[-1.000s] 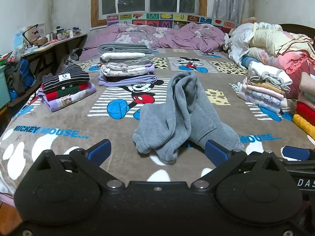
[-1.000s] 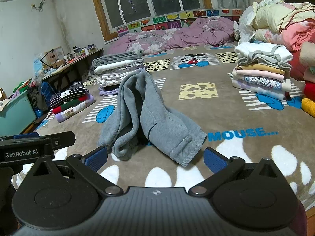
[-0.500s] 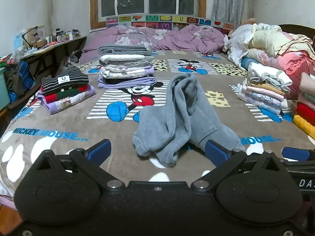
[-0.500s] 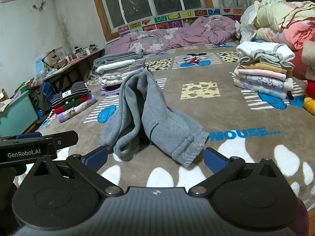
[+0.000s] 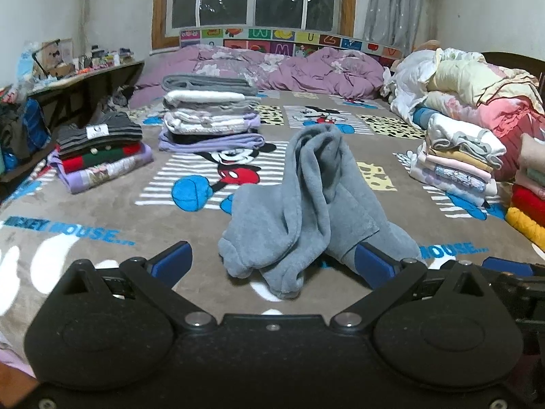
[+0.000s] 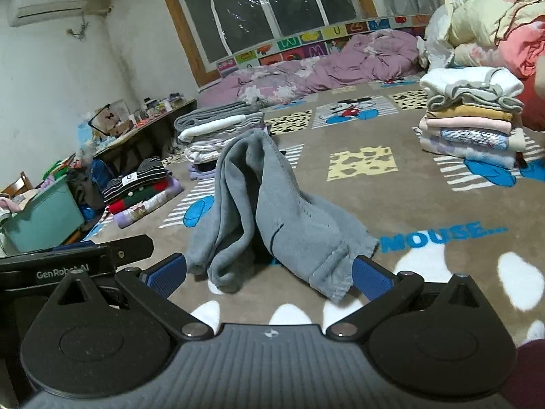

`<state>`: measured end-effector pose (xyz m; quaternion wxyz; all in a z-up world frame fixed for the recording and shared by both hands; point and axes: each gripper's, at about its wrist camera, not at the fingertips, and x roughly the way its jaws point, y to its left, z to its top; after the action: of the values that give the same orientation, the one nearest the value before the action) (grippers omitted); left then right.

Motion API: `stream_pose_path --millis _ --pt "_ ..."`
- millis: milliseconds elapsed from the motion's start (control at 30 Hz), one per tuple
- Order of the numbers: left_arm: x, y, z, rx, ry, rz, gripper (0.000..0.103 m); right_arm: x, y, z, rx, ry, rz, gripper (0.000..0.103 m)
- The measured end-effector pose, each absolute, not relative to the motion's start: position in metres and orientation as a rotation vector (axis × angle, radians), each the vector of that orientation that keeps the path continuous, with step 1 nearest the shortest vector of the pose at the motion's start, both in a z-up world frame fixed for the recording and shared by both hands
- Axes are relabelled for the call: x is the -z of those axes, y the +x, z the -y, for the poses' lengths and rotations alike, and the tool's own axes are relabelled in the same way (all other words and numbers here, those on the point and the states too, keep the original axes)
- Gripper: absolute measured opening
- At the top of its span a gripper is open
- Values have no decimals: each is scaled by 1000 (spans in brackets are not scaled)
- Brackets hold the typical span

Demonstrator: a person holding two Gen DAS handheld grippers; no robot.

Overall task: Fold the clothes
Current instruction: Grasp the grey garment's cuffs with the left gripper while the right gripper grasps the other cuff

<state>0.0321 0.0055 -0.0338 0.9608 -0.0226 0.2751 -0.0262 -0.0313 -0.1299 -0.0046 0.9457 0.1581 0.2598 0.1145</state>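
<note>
1. While both of my tools hover low over the near edge of the bed, the grey fleece garment (image 5: 306, 204) lies in a rumpled heap on the Mickey Mouse blanket (image 5: 102, 204), straight ahead of them.
2. My left gripper (image 5: 272, 262) has its blue fingers spread wide with nothing between them; the near hem of the grey garment sits just beyond the gap.
3. My right gripper (image 6: 269, 272) is likewise spread apart and empty, its right finger close by the garment's cuffed end.
4. Beyond the grey garment, a tall folded stack (image 5: 209, 116) stands to its far left, a striped-topped stack (image 5: 102, 153) further left, and a pastel stack (image 5: 456, 160) to its right.
5. I judge the grey piece to be the one in hand: it is bunched, not flat.
6. Next, I reckon, each tool must close on a separate edge of the fleece, so that it can be drawn out flat before any fold.
</note>
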Motion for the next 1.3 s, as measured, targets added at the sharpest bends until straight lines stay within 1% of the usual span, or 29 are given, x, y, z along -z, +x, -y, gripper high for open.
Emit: stream_pose_path --millis 167,333,567,800,867,1233,1300 --pt "53 46 -10 68 -69 -579 103 21 -23 141 -232 333 -477 103" --pt "72 56 -15 69 -68 -575 103 42 -8 147 -221 306 -487 103" --pt "97 72 -18 97 -28 -663 103 73 10 157 -219 333 -511 102" --pt "111 75 -14 98 38 -612 103 91 22 154 -224 309 -508 98" --pt "115 77 -13 100 56 -598 103 95 25 152 -228 301 -511 95" --pt "129 94 -1 115 154 -541 103 110 42 147 -186 267 -530 95" --pt "132 100 2 116 178 -528 101 111 45 147 -194 262 -524 94"
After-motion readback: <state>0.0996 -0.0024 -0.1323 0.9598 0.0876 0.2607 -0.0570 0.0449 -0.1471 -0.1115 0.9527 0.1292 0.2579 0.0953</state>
